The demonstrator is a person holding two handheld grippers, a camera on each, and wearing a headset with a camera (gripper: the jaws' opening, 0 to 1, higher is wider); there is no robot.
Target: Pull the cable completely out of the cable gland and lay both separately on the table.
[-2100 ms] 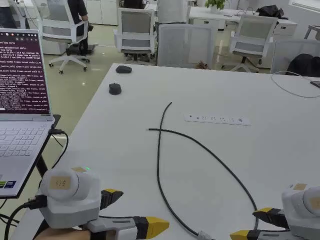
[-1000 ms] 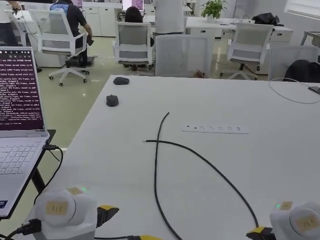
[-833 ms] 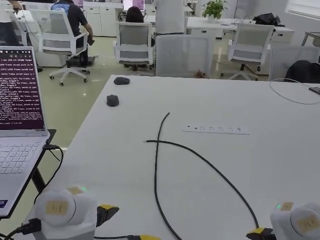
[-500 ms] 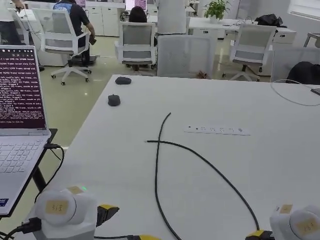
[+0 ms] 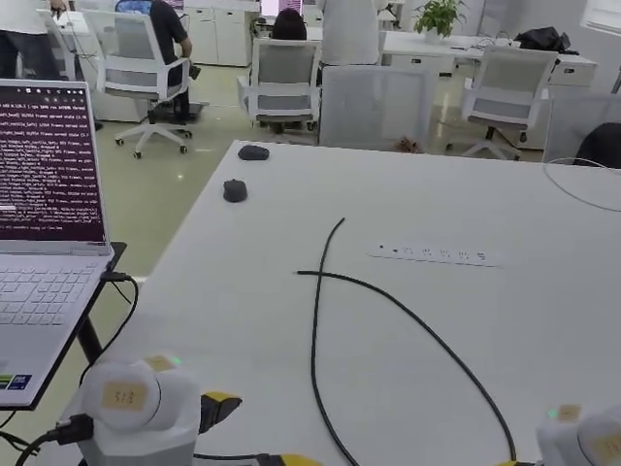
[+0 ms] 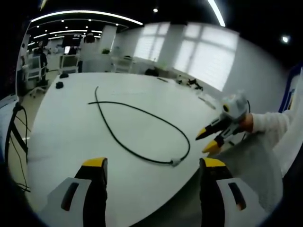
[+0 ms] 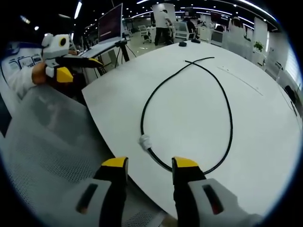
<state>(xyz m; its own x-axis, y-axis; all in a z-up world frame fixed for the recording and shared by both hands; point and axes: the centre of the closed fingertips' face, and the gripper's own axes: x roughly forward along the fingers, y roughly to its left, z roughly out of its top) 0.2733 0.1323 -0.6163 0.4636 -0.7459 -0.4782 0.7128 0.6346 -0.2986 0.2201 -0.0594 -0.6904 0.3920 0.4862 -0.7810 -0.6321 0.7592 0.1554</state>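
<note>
Cable (image 5: 320,275): left tongs (image 6: 153,163), right tongs (image 7: 149,162) hover (parted).

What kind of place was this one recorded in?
Most likely an open-plan office: several swivel chairs stand in the background, an open laptop shows terminal text, and a large white table carries a black cable and a flush power strip.

Your cable (image 5: 388,311) loops across the worktop (image 5: 223,311) and crosses itself ahead of you. The cable gland (image 7: 144,141) sits on it near the front edge. Beyond the loop lies what may be a power strip (image 5: 432,255), and left of the worktop stands the laptop (image 5: 44,252).
</note>
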